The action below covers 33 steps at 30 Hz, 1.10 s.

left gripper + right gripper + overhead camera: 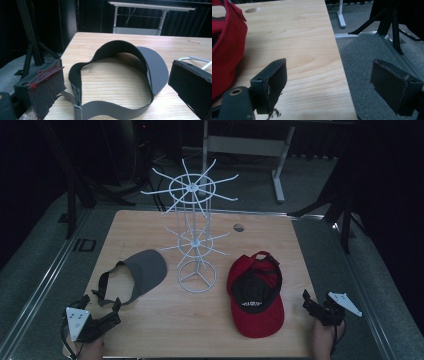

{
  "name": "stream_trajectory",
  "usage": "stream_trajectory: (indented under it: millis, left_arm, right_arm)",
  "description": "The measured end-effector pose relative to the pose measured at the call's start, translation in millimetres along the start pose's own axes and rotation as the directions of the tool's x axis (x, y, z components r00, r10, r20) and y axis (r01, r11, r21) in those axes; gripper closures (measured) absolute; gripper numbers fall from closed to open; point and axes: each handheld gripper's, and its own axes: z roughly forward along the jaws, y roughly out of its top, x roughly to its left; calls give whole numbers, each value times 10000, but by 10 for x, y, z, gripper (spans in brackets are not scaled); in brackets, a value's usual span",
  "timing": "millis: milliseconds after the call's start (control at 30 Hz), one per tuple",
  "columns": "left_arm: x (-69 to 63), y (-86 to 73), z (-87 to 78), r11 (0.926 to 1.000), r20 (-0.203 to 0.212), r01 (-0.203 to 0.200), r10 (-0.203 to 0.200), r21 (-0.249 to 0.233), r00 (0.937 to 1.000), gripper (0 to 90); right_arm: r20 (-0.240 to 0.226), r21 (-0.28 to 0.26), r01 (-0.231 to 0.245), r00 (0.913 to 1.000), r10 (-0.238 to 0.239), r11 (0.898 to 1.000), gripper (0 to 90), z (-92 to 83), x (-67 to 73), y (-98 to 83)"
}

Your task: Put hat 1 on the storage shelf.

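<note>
A grey visor (145,270) lies on the left of the wooden table (165,325), its strap end toward me. My left gripper (100,304) is open just short of that strap. In the left gripper view the visor (155,67) lies between and beyond the spread jaws of that gripper (120,87). A red cap (260,320) lies upside down on the right. My right gripper (317,297) is open at the table's right edge, apart from the cap. In the right gripper view this gripper (333,80) straddles the edge, with the cap (227,50) at far left.
A white wire rack (192,186) with two tiers of spokes stands mid-table between visor and cap; one wire (195,58) shows in the left gripper view. A round hole (239,227) is in the tabletop behind it. Grey carpet, black stand legs (394,30) and a white desk frame (250,145) surround the table.
</note>
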Motion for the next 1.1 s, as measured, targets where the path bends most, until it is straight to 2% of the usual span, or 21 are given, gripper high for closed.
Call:
stream_trajectory:
  millis: [100,267,367,500,567,633,667,733,867,900,967,1033,1100]
  left_arm:
    - [8,4,-5,9999,115,110,-111,134,9999,7]
    - [7,13,-17,9998,-17,180,-180,101,9998,6]
    - [4,14,-16,9994,48,303,-304,138,9995,6]
    - [-20,21,-20,9995,14,279,-279,178,9996,6]
    - [-39,26,-24,9993,7,143,-144,346,9999,6]
    - [-73,33,-26,9977,-196,-17,31,677,9998,7]
    - [-87,36,-26,9969,-160,-49,62,789,9999,7]
    - [-106,42,-33,9972,-170,-48,61,753,9998,7]
    - [-98,52,-51,9978,-66,298,-294,597,9995,7]
    - [-96,54,-54,9979,-26,301,-300,579,9995,7]
    - [-102,56,-59,9980,73,290,-294,561,9995,7]
    - [-118,60,-58,9975,204,308,-321,637,9993,7]
    - [-136,60,-54,9972,356,317,-341,680,9988,7]
  right_arm:
    - [15,-19,-3,10000,3,10000,140,-9,-1,-3]
    - [20,21,16,10000,-16,10000,140,-17,-10,20]
    - [-349,-30,-85,9994,84,10000,139,-64,22,119]
    - [-343,-258,143,9993,-152,9996,131,-130,86,268]
    - [-725,-164,65,9973,-76,9998,126,-146,113,357]
    - [-875,-26,244,9959,-245,9997,117,-145,153,444]
    - [-975,47,380,9945,-374,9993,114,-139,174,486]
    - [-1024,113,639,9928,-624,9979,110,-130,219,566]
    - [-1434,441,1093,9844,-1020,9930,108,-90,311,705]
    - [-1688,668,1065,9812,-940,9921,108,-70,332,731]
    - [-2183,940,1090,9721,-863,9896,108,-26,376,772]
    - [-2275,1010,1411,9669,-1152,9848,122,17,438,801]
    - [-2663,1015,1513,9564,-1197,9833,122,62,482,833]
